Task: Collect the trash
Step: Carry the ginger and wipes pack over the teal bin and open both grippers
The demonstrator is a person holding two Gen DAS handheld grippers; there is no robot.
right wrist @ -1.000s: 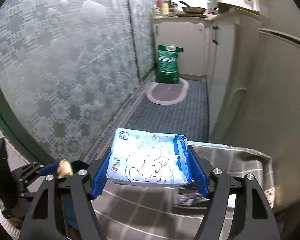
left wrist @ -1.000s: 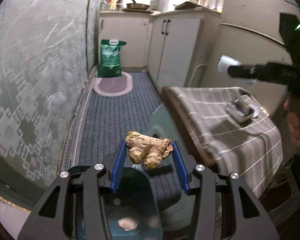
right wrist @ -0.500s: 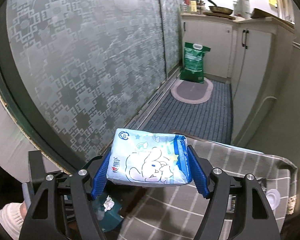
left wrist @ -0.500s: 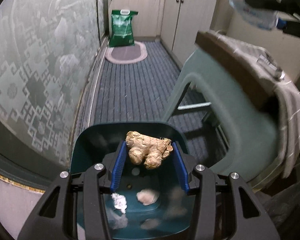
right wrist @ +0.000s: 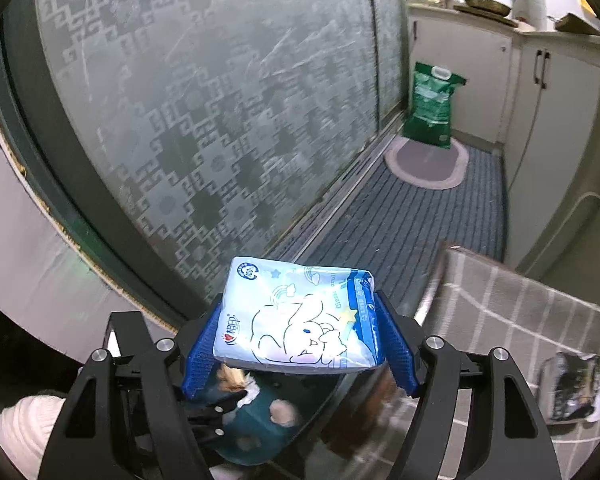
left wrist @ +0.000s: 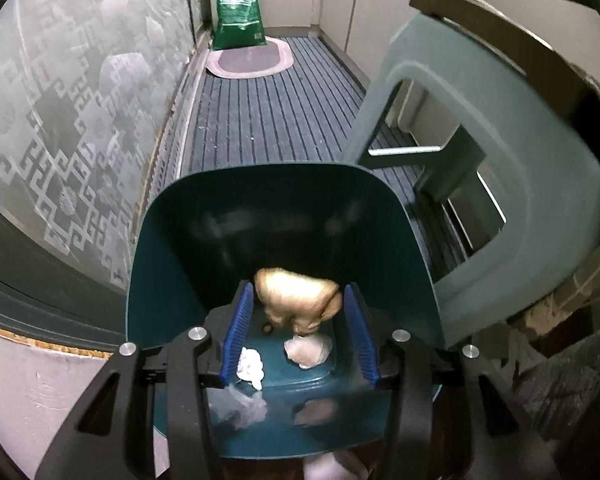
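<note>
Left gripper (left wrist: pixel 298 312): over teal bin (left wrist: pixel 172 248), jaws parted wider than ginger root (left wrist: pixel 298 298); contact unclear, cannot tell if held or dropping. Placement suits drop. Bin floor: tissue wad (left wrist: pixel 251 367) at 7 o'clock of ginger, pale scrap (left wrist: pixel 309 352) below.

Right gripper (right wrist: pixel 298 344): clamped on blue tissue pack (right wrist: pixel 300 318), waiting above, probably next in.

Obstruction: teal stool (left wrist: pixel 480 128) with checked cloth (right wrist: pixel 512 328) at 2 o'clock, near bin. Foil-lined container (right wrist: pixel 574 388) on cloth. Green sack (left wrist: pixel 240 12) at 12 o'clock, well apart.

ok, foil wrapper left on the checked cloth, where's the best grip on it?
Judging from the right wrist view, come from above and pinch the crumpled foil wrapper across its narrow width. It lies flat on the checked cloth, so only the raised crinkled edges give the fingers purchase.
</note>
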